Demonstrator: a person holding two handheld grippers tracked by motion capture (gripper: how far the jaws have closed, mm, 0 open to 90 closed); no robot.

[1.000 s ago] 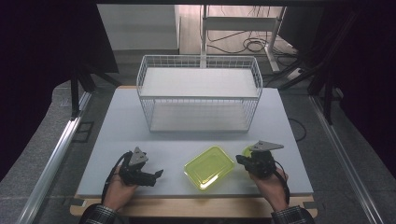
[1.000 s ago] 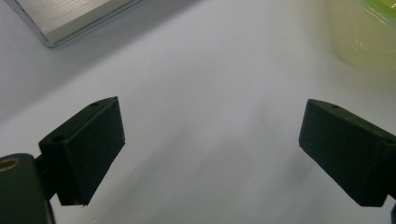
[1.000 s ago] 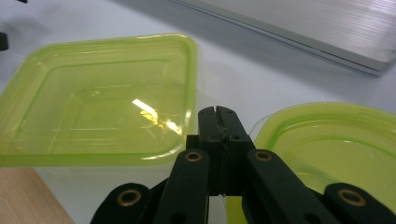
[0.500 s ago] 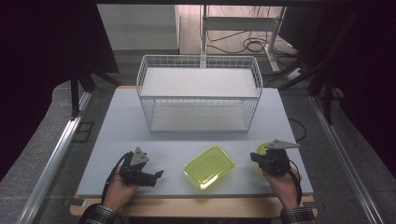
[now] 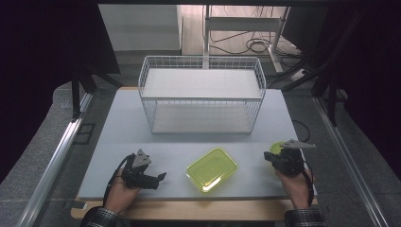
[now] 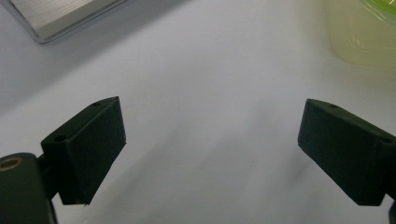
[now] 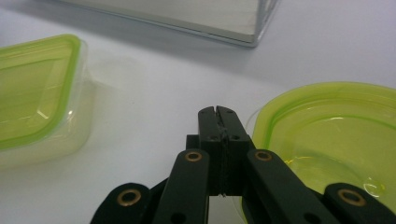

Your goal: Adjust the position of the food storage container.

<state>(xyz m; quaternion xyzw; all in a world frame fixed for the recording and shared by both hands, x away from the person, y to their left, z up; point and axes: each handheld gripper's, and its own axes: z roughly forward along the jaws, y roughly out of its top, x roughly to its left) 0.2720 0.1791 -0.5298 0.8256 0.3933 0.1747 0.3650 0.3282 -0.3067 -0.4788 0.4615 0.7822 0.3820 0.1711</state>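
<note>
A yellow-green rectangular container (image 5: 211,169) sits lid-up near the table's front middle; it also lies left of the jaws in the right gripper view (image 7: 32,88). A round yellow-green lid (image 7: 327,135) lies flat at the front right, partly under my right gripper's linkage, and peeks out behind that gripper (image 5: 275,149). My right gripper (image 7: 218,112) (image 5: 270,158) is shut, and I see nothing between its jaws. My left gripper (image 6: 212,105) (image 5: 158,179) is wide open over bare table, with the container's corner (image 6: 364,32) to its far right.
A white wire rack (image 5: 201,97) with two shelves stands at the back middle of the white table (image 5: 118,123); its base edge (image 7: 201,21) is beyond the right gripper. Cables and a stand lie on the floor behind.
My right gripper has moved to the right, away from the rectangular container, and the round lid has shifted right with it. The left gripper has stayed put.
</note>
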